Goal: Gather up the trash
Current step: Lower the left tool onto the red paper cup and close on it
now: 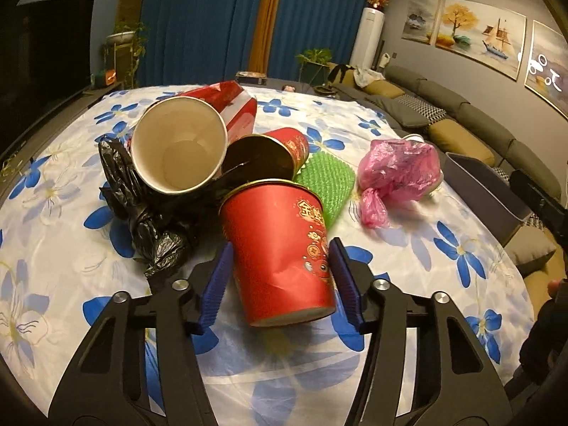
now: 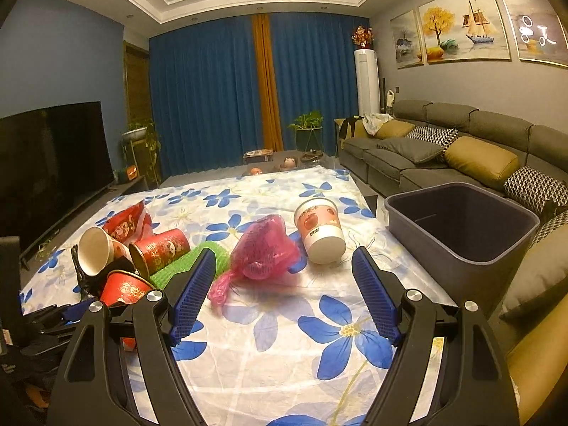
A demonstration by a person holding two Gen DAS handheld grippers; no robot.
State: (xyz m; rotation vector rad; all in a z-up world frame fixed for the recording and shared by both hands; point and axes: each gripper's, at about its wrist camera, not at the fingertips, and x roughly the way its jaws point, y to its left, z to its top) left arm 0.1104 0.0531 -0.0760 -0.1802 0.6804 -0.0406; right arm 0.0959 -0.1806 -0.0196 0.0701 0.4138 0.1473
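The surface, spread with a blue-flowered cloth, carries the litter, and the grey bin stands at its right edge, mouth up, apparently to receive it. The pile sits left: a white-lined paper cup lies on its side, mouth toward the camera. The red paper cup stands between the blue pads of the left tongs, tilted, mouth up and away; the right pad touches it, the left stands just clear, so no grip yet. The right tongs gape empty before the pink plastic bag.
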